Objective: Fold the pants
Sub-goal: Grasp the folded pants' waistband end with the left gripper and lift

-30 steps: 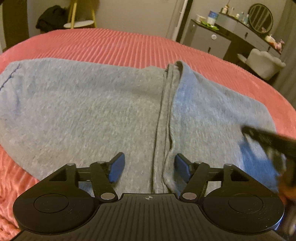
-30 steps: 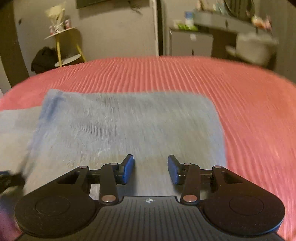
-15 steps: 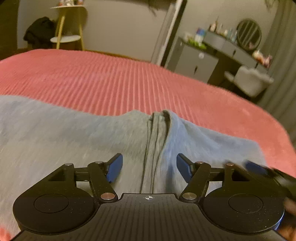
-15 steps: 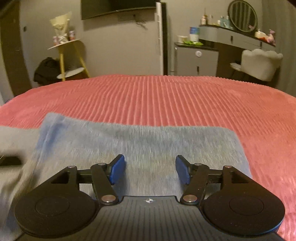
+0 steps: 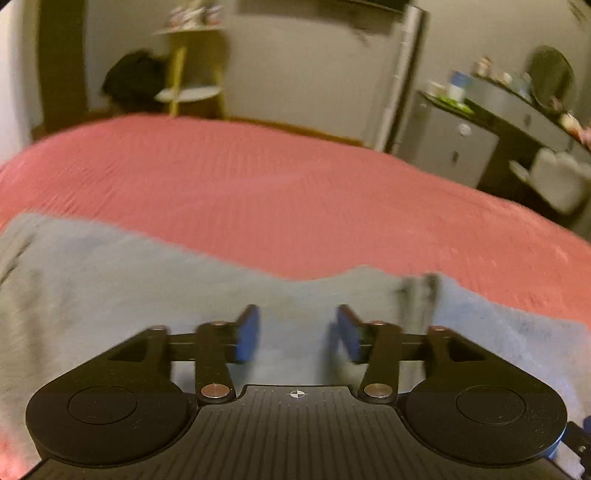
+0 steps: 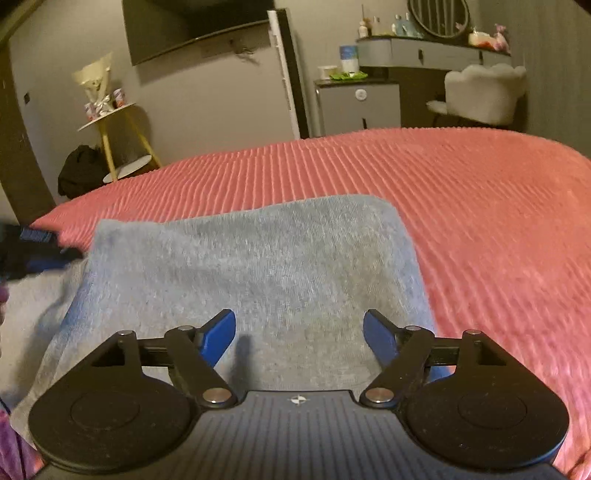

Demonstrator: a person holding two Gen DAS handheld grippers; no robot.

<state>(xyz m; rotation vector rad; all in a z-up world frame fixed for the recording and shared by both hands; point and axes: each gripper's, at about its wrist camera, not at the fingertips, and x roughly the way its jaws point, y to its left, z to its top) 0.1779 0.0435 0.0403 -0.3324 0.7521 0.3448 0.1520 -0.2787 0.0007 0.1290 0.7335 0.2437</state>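
The grey-blue pants [image 5: 155, 288] lie flat on the red ribbed bedspread [image 5: 280, 192], with a dark seam fold [image 5: 421, 291] right of the left gripper. The left gripper [image 5: 295, 334] hovers low over the pants, open and empty; this view is blurred. In the right wrist view the folded end of the pants [image 6: 258, 258] lies ahead with a rounded far right corner. The right gripper [image 6: 299, 336] is wide open and empty above it. The left gripper's blue-padded tip [image 6: 37, 243] shows at the left edge.
The bedspread [image 6: 480, 206] stretches far and right of the pants. Beyond the bed stand a yellow side table [image 6: 114, 136], a grey cabinet [image 6: 358, 103], a dresser with a round mirror [image 6: 437, 16] and a white chair [image 6: 484, 92].
Both grippers have dropped lower and tilted up, so more of the room shows. The left gripper has shifted left of the seam fold and narrowed a little. The right gripper's fingers have opened wider.
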